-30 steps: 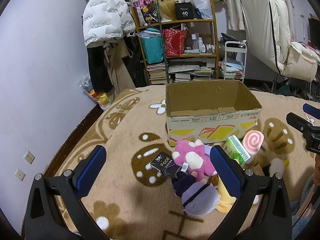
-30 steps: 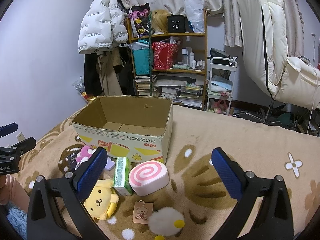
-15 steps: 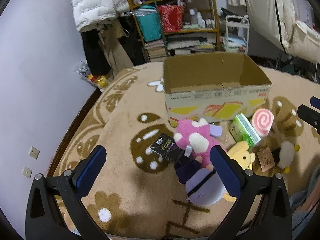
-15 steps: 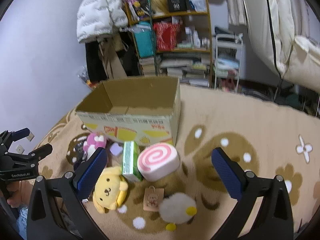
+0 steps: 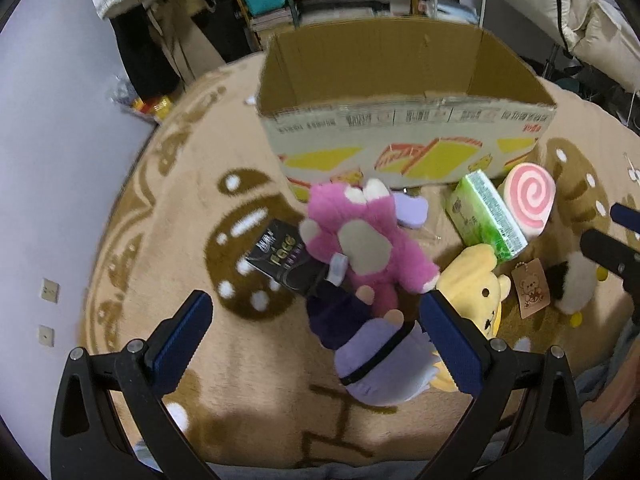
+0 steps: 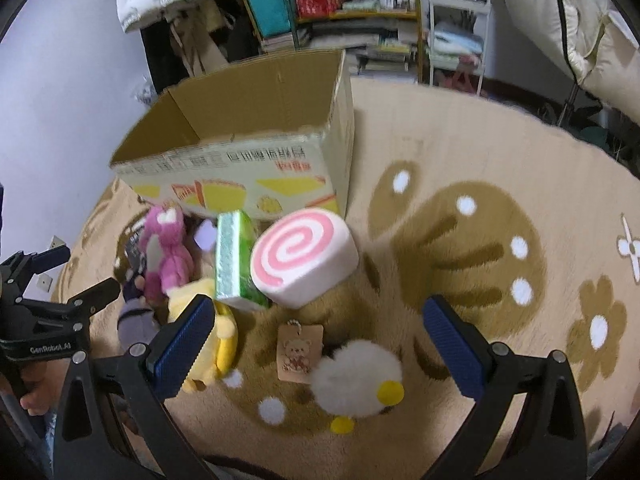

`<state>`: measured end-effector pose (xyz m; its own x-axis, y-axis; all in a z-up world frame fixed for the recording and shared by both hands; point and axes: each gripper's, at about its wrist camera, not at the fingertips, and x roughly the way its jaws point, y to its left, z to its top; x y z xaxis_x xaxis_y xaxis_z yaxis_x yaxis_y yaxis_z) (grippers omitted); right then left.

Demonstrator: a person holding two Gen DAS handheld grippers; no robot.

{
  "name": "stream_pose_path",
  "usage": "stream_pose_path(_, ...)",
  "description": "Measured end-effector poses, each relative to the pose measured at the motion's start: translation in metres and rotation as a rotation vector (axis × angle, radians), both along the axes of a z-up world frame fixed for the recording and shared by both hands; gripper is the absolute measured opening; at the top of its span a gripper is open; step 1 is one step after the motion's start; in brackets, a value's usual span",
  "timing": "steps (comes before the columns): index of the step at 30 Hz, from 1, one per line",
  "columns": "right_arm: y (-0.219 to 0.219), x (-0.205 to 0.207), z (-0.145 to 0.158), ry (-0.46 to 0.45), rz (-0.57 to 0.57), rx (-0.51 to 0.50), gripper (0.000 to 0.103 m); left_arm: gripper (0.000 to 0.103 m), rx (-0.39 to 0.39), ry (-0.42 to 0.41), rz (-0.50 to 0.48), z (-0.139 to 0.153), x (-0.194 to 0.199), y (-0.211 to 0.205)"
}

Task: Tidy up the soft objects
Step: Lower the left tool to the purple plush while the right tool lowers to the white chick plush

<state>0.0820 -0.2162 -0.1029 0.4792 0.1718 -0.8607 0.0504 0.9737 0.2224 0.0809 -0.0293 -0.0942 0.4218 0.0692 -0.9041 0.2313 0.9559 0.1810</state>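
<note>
Descent is what changed: over the last second you tipped both hand-held grippers down toward the toys, so the pile now fills each view. Your left hand-held gripper [image 5: 312,344] hangs released over the purple round-headed plush doll [image 5: 376,360]; your right hand-held gripper [image 6: 320,344], also released, frames the white fluffy chick plush [image 6: 356,376]. Beyond lie the pink furry bear plush [image 5: 360,240] and pink-swirl roll cushion [image 6: 304,256]. Farthest, the open cardboard box [image 5: 404,128] waits, so I judge 0 toys packed.
</note>
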Motion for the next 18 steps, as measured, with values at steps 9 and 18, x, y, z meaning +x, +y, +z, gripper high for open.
stream_pose_path(9,-0.009,0.013,-0.033,0.183,-0.011,0.013,0.103,0.103,0.025,0.128,0.028,-0.038,0.015,0.0)
stream_pose_path(18,-0.015,0.016,-0.064,0.324,0.002,0.072,0.088,0.103,0.015,0.206,0.036,-0.056,0.024,0.0)
